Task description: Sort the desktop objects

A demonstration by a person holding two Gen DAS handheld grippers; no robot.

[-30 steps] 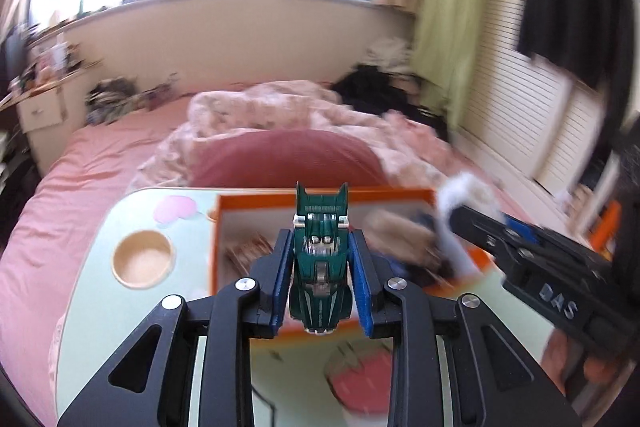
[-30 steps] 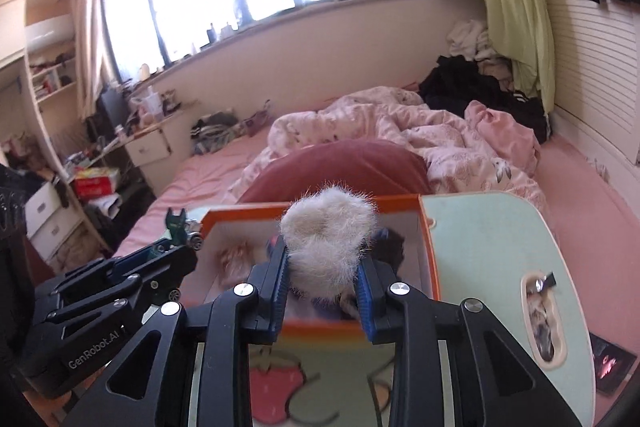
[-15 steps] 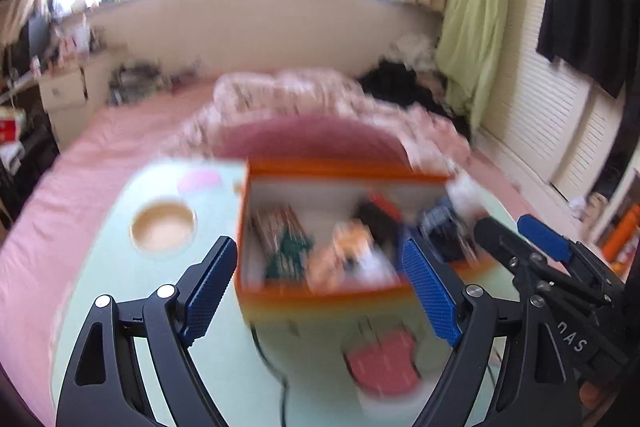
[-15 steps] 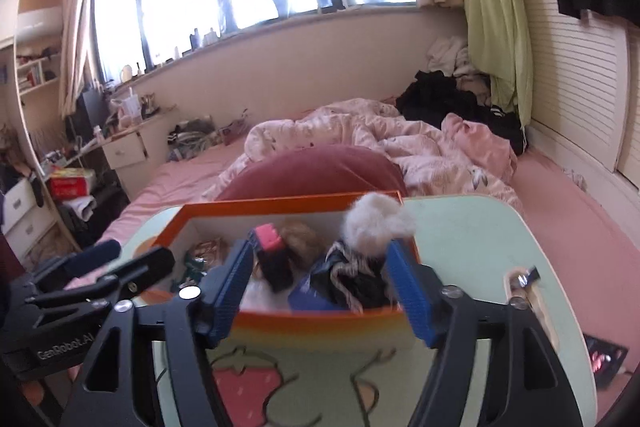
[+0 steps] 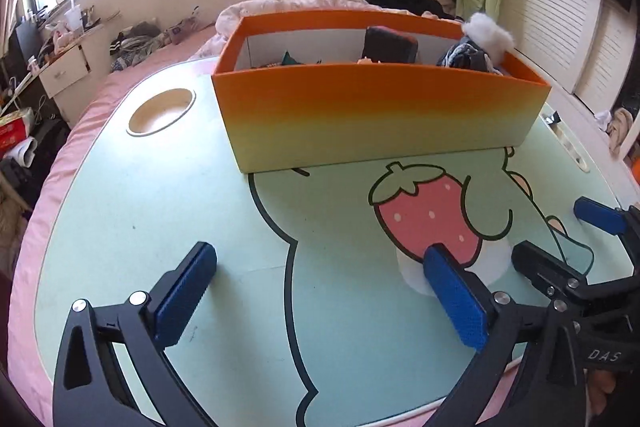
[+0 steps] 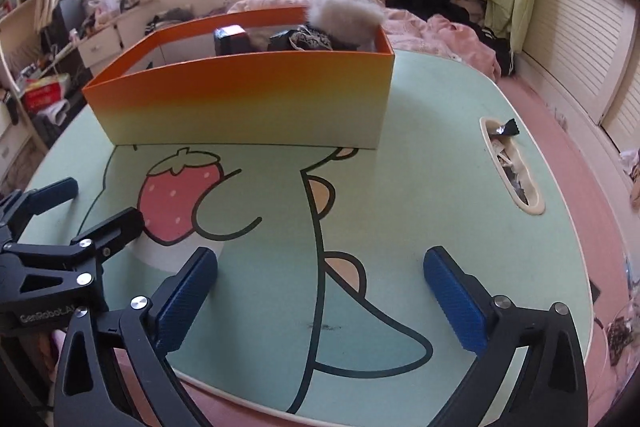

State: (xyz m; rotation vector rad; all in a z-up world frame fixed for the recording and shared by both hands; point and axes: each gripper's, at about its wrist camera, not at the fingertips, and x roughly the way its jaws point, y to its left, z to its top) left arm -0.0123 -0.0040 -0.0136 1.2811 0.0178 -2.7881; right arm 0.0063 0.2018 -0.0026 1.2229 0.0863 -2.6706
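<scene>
An orange box (image 5: 380, 107) (image 6: 248, 95) stands at the back of the mint-green table. Over its right end pokes a grey-white fluffy ball (image 5: 488, 33) (image 6: 344, 13), resting on dark striped cloth (image 6: 304, 41). A black block with a red top (image 5: 390, 45) (image 6: 230, 39) leans inside, and a dark green tip (image 5: 287, 58) shows to its left. My left gripper (image 5: 320, 259) (image 6: 100, 203) hangs low over the table's front, jaws opening wide, nothing between them. Beside it my right gripper (image 6: 320, 261) (image 5: 556, 231) is also opening, with nothing between its jaws.
The table (image 5: 160, 227) carries a strawberry print (image 5: 428, 215), a round cup recess (image 5: 162, 111) at the left and a long slot (image 6: 512, 167) with wrappers at the right. It sits on a pink bed; the front edge lies just under both grippers.
The left gripper let go of the green toy car and the right one of the fluffy ball; both now lie in the box. Both grippers opened wide and sank toward the table's front.
</scene>
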